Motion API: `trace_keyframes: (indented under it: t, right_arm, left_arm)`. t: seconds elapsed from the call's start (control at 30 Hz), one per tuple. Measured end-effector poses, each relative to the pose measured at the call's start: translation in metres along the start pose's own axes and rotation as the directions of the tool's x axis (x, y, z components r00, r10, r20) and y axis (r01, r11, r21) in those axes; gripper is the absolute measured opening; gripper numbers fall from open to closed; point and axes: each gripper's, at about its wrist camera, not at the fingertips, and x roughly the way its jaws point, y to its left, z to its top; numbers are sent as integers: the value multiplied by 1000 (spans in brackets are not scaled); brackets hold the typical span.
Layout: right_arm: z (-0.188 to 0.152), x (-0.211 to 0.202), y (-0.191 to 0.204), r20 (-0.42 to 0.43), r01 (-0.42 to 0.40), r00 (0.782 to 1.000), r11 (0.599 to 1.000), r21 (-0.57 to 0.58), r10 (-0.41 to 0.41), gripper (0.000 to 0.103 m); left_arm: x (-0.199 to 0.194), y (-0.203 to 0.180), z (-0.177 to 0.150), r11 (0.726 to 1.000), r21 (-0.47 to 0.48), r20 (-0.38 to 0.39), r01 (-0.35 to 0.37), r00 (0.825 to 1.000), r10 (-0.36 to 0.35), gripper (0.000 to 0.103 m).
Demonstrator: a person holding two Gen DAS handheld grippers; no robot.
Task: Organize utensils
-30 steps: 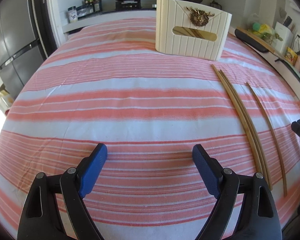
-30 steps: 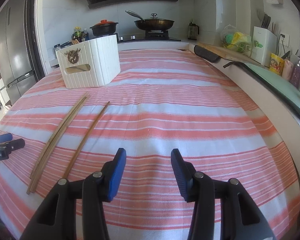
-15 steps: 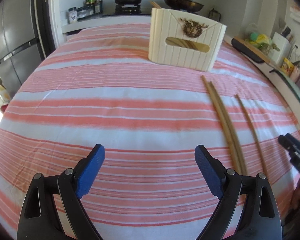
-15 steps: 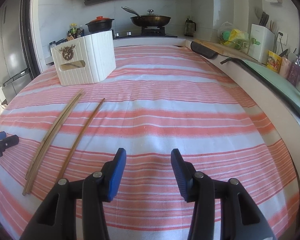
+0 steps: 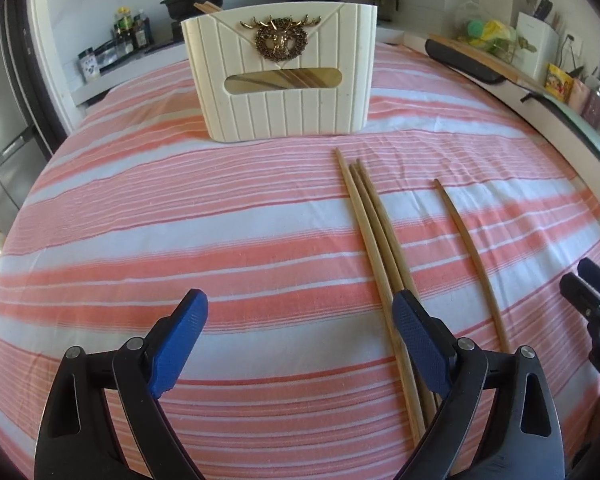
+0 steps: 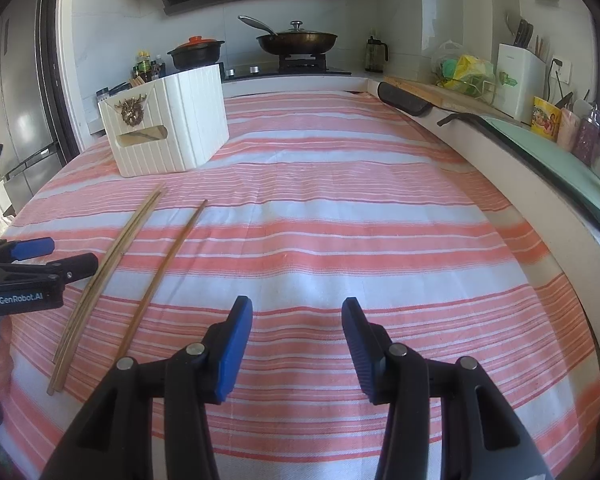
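A bundle of three wooden chopsticks (image 5: pixel 374 236) lies on the striped cloth, and a single chopstick (image 5: pixel 470 254) lies to its right. Both show in the right wrist view, the bundle (image 6: pixel 112 258) and the single one (image 6: pixel 168 266). A cream utensil box (image 5: pixel 280 76) with a gold emblem stands behind them, with chopsticks inside; it also shows in the right wrist view (image 6: pixel 168 132). My left gripper (image 5: pixel 300 340) is open and empty, its right finger over the bundle's near end. My right gripper (image 6: pixel 298 348) is open and empty, right of the chopsticks.
The table with the pink and white striped cloth (image 6: pixel 340 220) fills both views. Behind it is a counter with a stove, a pan (image 6: pixel 296 42) and a pot (image 6: pixel 196 54). A sink counter (image 6: pixel 540 148) with bottles runs along the right. A fridge (image 6: pixel 16 120) stands left.
My left gripper has moved forward and right, toward the box, so its right finger now stands over the chopstick bundle. My right gripper has barely moved. Nothing on the table has shifted.
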Motion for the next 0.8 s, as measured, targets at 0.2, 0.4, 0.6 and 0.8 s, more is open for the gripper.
trace_keyframes:
  t: [0.2, 0.4, 0.6, 0.8]
  right_arm:
    - [0, 1, -2, -3, -7, 1000, 1000, 14, 7, 47]
    - [0, 0, -3, -5, -8, 1000, 1000, 23, 9, 47]
    - [1, 4, -3, -28, -19, 999, 999, 30, 20, 47]
    - [0, 5, -4, -38, -22, 999, 999, 40, 24, 47]
  left_arm:
    - [12, -5, 6, 999, 30, -26, -29, 999, 30, 95]
    - [10, -2, 7, 1000, 9, -26, 25, 999, -25, 58]
    - [-1, -6, -1, 999, 40, -9, 12, 1000, -12, 5]
    - [-18, 30, -24, 998, -53, -32, -26, 999, 24, 5]
